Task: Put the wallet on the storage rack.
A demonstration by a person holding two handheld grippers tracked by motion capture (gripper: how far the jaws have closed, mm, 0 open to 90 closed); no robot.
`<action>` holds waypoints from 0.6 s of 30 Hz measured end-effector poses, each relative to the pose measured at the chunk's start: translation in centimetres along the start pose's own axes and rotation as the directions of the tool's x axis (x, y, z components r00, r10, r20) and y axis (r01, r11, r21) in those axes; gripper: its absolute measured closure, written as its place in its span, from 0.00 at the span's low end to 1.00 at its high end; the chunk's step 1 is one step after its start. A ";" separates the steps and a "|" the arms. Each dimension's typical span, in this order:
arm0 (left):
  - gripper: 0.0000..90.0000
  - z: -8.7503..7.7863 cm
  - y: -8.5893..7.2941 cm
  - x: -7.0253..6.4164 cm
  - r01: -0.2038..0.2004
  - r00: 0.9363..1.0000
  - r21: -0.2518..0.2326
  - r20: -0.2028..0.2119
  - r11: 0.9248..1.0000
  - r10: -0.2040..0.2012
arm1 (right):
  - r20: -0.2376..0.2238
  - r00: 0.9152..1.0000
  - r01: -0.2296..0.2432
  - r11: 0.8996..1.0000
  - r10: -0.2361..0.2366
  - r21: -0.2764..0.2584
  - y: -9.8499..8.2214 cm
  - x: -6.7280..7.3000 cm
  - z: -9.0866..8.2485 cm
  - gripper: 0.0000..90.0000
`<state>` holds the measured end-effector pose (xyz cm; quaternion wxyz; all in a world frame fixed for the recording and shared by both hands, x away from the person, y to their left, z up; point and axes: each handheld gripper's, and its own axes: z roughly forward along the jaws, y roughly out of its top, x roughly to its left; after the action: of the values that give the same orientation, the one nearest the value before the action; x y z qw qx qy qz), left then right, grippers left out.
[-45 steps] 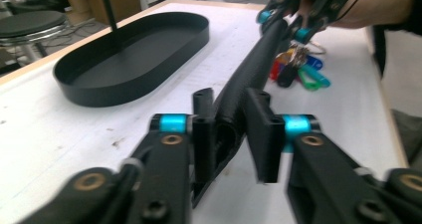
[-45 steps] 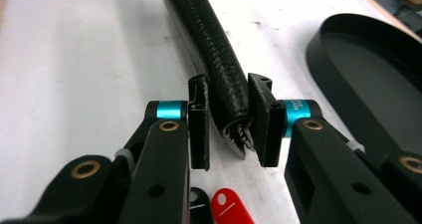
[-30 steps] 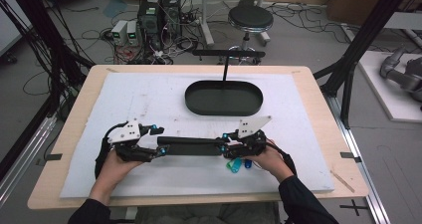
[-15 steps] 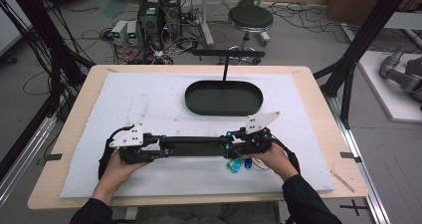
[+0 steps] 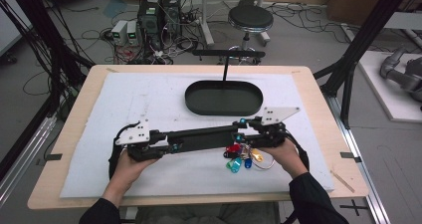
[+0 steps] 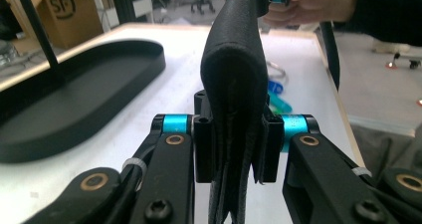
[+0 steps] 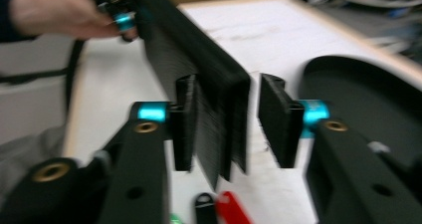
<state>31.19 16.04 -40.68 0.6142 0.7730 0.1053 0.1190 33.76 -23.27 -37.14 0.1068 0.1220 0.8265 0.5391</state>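
Observation:
A long, flat black case hangs level above the white mat, stretched between my two grippers. My left gripper is shut on its left end; in the left gripper view both pads of the left gripper press the case. My right gripper is at the other end, and its jaws have just been opening. In the right gripper view the case stands between the jaws of the right gripper, against the left pad, with a gap to the right pad. A bunch of coloured key tags lies under that end.
A black oval tray sits on the mat behind the case, with a thin black stand rising behind it. The white mat covers most of the wooden table. A stool and cables stand on the floor beyond.
The left jaws closed onto the case's left end. The right jaws spread apart around its right end. Both hands shifted a little right, and the right one rose.

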 end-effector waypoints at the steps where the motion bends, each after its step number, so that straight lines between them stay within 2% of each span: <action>1: 0.84 0.1 0.2 0.1 -0.001 1.000 -0.007 -0.008 1.000 0.001 | 0.032 0.999 -0.007 1.000 0.008 -0.013 0.0 -0.1 -0.6 0.62; 3: 0.84 0.4 0.6 0.5 -0.007 1.000 -0.020 -0.022 1.000 0.006 | 0.100 0.995 -0.010 0.999 0.013 -0.034 -0.2 -0.4 -2.1 0.58; 4: 0.84 0.6 0.8 0.6 -0.010 0.999 -0.023 -0.031 1.000 0.009 | 0.163 0.986 -0.027 0.997 0.038 -0.067 -0.5 -0.7 -3.6 0.53; 5: 0.84 0.7 1.0 0.8 -0.008 0.999 -0.027 -0.037 1.000 0.007 | 0.198 0.979 -0.040 0.996 0.056 -0.083 -0.7 -0.8 -4.4 0.50; 6: 0.84 0.8 1.2 1.0 -0.015 0.999 -0.026 -0.048 1.000 0.014 | 0.198 0.979 -0.040 0.996 0.056 -0.083 -0.7 -0.8 -4.4 0.50; 8: 0.84 1.1 1.6 1.4 -0.015 0.998 -0.032 -0.064 0.999 0.013 | 0.268 0.960 -0.054 0.993 0.081 -0.107 -1.3 -1.1 -5.9 0.47; 10: 0.84 1.5 1.9 1.8 -0.018 0.996 -0.028 -0.092 0.999 0.015 | 0.340 0.935 -0.063 0.990 0.103 -0.127 -2.0 -1.3 -7.2 0.45; 11: 0.84 1.8 2.1 2.0 -0.017 0.994 -0.029 -0.105 0.999 0.014 | 0.403 0.905 -0.083 0.987 0.134 -0.141 -2.7 -1.5 -8.3 0.44; 12: 0.84 2.0 2.2 2.3 -0.017 0.993 -0.028 -0.116 0.999 0.014 | 0.403 0.905 -0.083 0.987 0.134 -0.141 -2.7 -1.5 -8.3 0.44; 13: 0.84 2.2 2.3 2.5 -0.016 0.992 -0.031 -0.124 0.999 0.012 | 0.452 0.876 -0.112 0.982 0.170 -0.154 -3.5 -1.7 -9.2 0.44; 14: 0.84 2.5 2.4 2.7 -0.014 0.991 -0.031 -0.132 0.999 0.010 | 0.452 0.876 -0.112 0.982 0.170 -0.154 -3.5 -1.7 -9.2 0.44; 15: 0.84 2.8 2.5 2.9 -0.013 0.990 -0.029 -0.141 1.000 0.009 | 0.499 0.841 -0.138 0.975 0.208 -0.174 -4.3 -1.9 -9.9 0.44; 16: 0.84 3.1 2.6 3.0 -0.018 0.989 -0.026 -0.150 1.000 0.014 | 0.499 0.841 -0.138 0.975 0.208 -0.174 -4.3 -1.9 -9.9 0.44; 18: 0.84 3.6 2.9 3.4 -0.020 0.987 -0.015 -0.163 1.000 0.017 | 0.532 0.811 -0.164 0.968 0.243 -0.192 -5.1 -2.2 -10.5 0.44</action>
<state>35.63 13.09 -38.42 0.6090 0.7564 0.1467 0.1883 32.14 -35.02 -37.55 0.2899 0.3521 0.7038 0.5446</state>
